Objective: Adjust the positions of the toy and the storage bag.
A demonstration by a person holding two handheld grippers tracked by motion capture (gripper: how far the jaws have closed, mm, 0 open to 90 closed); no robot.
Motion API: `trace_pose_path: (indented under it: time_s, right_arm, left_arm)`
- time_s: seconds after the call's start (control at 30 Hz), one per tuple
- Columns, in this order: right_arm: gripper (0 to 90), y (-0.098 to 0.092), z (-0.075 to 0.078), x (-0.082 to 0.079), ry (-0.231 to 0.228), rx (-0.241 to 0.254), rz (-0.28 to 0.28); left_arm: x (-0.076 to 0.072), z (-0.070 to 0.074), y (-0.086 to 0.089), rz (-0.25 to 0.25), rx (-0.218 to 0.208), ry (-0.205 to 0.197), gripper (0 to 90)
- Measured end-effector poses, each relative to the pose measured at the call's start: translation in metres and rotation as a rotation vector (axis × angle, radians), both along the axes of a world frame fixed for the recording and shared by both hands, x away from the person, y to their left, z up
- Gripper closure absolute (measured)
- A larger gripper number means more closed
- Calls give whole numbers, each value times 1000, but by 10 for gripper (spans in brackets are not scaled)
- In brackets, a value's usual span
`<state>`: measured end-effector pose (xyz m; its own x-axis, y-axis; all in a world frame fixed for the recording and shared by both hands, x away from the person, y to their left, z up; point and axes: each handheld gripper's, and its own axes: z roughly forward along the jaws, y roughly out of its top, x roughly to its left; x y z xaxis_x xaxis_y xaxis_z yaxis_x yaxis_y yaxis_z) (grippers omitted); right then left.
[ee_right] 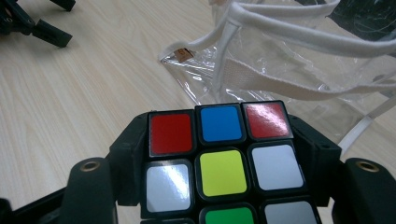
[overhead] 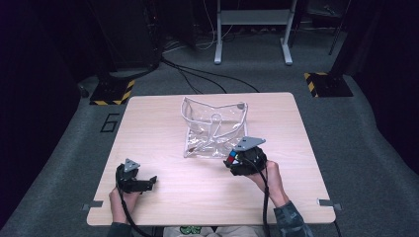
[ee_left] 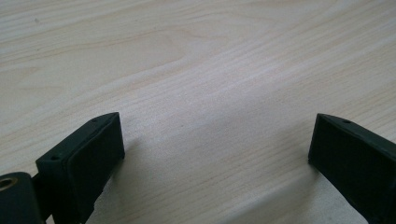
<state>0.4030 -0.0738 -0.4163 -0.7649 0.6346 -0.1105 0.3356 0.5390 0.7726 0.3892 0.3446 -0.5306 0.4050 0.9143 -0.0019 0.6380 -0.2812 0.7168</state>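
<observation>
Right gripper (overhead: 236, 159) has its jaws clamped on the puzzle cube (ee_right: 219, 161), held just off the table (overhead: 168, 128) at the near edge of the clear bag (overhead: 213, 126). So the pick-up looks done; judging by that, what remains is getting the cube inside the bag. Left gripper (overhead: 148, 181), jaws wide and holding nothing, rests well left of the bag.
</observation>
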Motion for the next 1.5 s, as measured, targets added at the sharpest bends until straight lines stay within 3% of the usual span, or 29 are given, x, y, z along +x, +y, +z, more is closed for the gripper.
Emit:
trace_pose_path:
  time_s: [0.7, 1.5]
  right_arm:
    - [330, 7, 27, 17, -42, -4, 15]
    - [330, 17, 68, 40, -94, -4, 25]
  left_arm:
    - [0, 0, 0, 1, 0, 0, 32]
    - [0, 0, 0, 3, -1, -2, 32]
